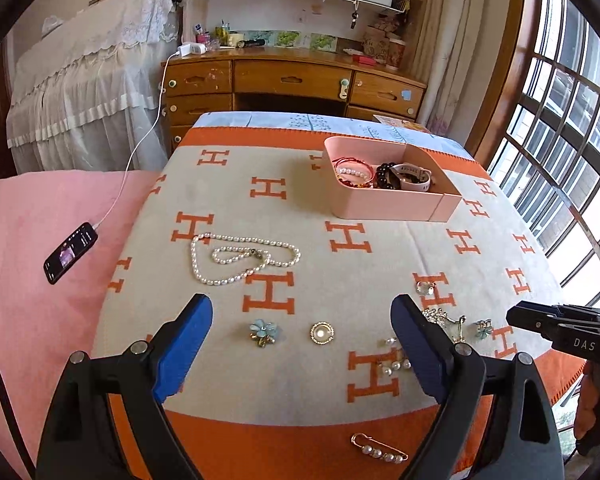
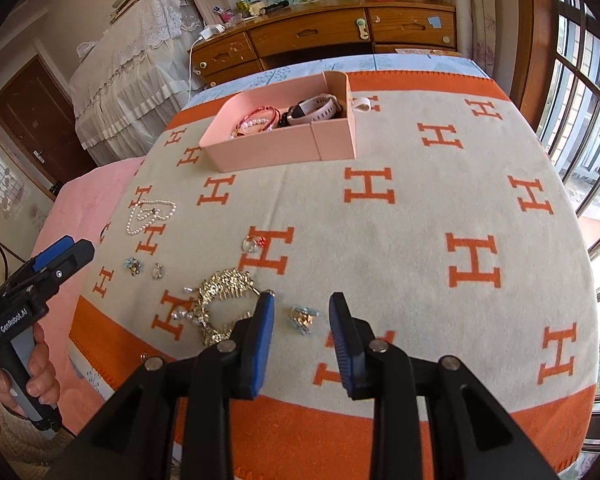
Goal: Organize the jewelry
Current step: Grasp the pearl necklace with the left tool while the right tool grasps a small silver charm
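My left gripper [image 1: 302,350] hangs with its fingers spread wide above the orange-and-grey blanket [image 1: 340,264] on the table, a blue flower brooch [image 1: 263,332] and a round pearl brooch [image 1: 322,333] lying on the cloth between them, and a pearl necklace [image 1: 236,258] coiled farther ahead to the left. My right gripper [image 2: 302,342] has its fingers parted, not touching anything, with a small blue earring [image 2: 305,319] on the blanket between the tips and a gold leaf hairpiece [image 2: 220,292] just left of the left finger. The pink box [image 2: 260,148] sits at the far side of the blanket, well apart from both grippers, holding bead bracelets [image 1: 352,172] and a white watch [image 1: 410,176].
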Tool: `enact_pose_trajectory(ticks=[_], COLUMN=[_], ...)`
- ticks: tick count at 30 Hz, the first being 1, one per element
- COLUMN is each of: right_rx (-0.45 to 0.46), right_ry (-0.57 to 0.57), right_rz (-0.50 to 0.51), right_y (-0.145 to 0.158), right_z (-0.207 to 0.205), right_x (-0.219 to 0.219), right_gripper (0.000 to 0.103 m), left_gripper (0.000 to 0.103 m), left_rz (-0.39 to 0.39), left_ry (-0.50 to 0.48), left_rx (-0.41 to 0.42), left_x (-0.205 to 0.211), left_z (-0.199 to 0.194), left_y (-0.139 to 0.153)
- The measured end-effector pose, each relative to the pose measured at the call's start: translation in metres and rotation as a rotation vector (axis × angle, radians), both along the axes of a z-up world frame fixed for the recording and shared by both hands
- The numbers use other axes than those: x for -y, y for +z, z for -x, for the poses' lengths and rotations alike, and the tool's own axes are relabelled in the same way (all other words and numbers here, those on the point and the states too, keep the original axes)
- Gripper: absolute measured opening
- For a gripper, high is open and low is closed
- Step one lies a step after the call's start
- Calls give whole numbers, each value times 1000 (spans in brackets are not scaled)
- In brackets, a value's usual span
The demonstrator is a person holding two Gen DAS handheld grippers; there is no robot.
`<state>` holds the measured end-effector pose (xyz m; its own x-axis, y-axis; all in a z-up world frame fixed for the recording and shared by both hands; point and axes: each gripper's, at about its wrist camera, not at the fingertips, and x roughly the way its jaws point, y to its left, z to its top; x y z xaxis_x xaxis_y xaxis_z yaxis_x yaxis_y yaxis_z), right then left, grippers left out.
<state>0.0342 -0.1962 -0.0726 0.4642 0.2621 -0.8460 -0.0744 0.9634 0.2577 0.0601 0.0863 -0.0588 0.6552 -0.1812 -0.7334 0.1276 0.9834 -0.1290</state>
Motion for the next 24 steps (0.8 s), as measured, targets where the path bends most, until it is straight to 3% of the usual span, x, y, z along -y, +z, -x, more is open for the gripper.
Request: enact_pose_trajectory(ticks=[9, 14, 24], right_rx=[-52, -72, -18], right_ry=[9, 31, 117], right_rz=[-1, 19, 98], right_y=[-22, -30, -30], right_z=[-1, -5, -12], right_x=[3, -1, -28], right_gripper=[29, 29, 29], left_gripper=[89, 89, 89], left_rz=[-36, -16, -9], left_ry=[90, 116, 134], left_rx=[-47, -81, -96], left_x=[-28, -38, -48], left_z=[-21, -34, -54], left_y=[-27, -39, -50])
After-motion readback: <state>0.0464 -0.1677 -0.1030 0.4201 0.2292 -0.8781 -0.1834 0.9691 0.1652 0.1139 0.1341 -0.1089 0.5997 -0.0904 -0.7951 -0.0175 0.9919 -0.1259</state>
